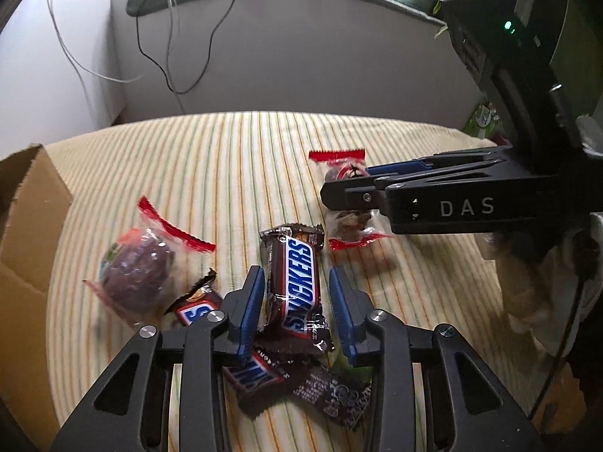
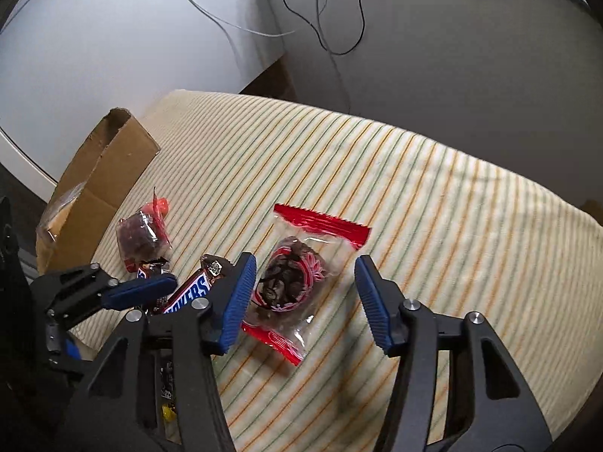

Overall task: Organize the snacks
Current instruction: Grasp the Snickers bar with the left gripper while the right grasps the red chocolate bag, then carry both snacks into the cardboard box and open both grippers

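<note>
Snickers bar (image 1: 296, 286) lies lengthwise between the parted fingers of the left gripper (image 1: 296, 301), unclamped, cardboard box (image 1: 26, 226) off to its left. Right of the bar, the right gripper (image 2: 305, 301) straddles a red-edged sweet packet (image 2: 297, 282), wide open, empty.

"SNICKERS" runs in white letters on a blue band along the brown Snickers bar (image 1: 297, 286), which lies between the blue pads of the left tool (image 1: 296, 301). A second bar (image 1: 196, 310), just left of it, shows only a single "S" of the same lettering. A third wrapper (image 1: 252, 376), under the left tool, shows part of the white lettering, unreadable. "DAS" stands in pale letters on the black side of the right tool (image 1: 345, 188).
</note>
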The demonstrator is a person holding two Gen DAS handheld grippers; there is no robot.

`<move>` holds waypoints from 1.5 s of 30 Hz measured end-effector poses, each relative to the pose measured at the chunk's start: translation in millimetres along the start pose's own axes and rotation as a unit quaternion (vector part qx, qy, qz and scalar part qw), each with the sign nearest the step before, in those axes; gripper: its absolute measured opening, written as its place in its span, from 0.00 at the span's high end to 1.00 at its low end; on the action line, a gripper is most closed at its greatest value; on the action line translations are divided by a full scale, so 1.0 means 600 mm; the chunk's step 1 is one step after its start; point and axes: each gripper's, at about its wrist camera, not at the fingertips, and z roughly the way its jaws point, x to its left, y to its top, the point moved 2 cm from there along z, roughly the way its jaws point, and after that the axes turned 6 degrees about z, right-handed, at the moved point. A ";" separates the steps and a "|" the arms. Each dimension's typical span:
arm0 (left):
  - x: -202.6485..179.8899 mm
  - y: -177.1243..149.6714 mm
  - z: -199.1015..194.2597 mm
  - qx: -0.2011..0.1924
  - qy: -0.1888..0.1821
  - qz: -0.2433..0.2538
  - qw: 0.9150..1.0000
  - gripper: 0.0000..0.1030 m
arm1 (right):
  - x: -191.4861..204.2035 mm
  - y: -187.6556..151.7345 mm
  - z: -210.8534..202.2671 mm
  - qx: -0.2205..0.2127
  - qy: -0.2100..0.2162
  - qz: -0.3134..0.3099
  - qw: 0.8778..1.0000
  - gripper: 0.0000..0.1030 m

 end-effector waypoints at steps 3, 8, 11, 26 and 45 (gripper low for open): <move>-0.002 0.004 0.011 0.003 0.004 0.002 1.000 0.72 | 0.001 0.001 0.008 0.005 0.001 0.001 1.000 0.53; -0.006 0.007 0.014 -0.001 0.008 0.002 1.000 0.73 | 0.002 -0.002 0.007 0.004 0.003 0.002 1.000 0.58; -0.006 0.005 0.013 -0.004 0.007 -0.002 1.000 0.73 | -0.001 -0.005 0.001 0.001 0.002 0.005 1.000 0.59; 0.002 0.001 -0.081 -0.062 0.008 -0.011 0.998 0.73 | 0.034 -0.008 -0.081 -0.047 -0.008 -0.016 0.999 0.60; 0.092 -0.022 -0.205 -0.126 0.076 -0.038 0.988 0.73 | 0.200 0.026 -0.094 -0.073 0.013 -0.094 0.993 0.60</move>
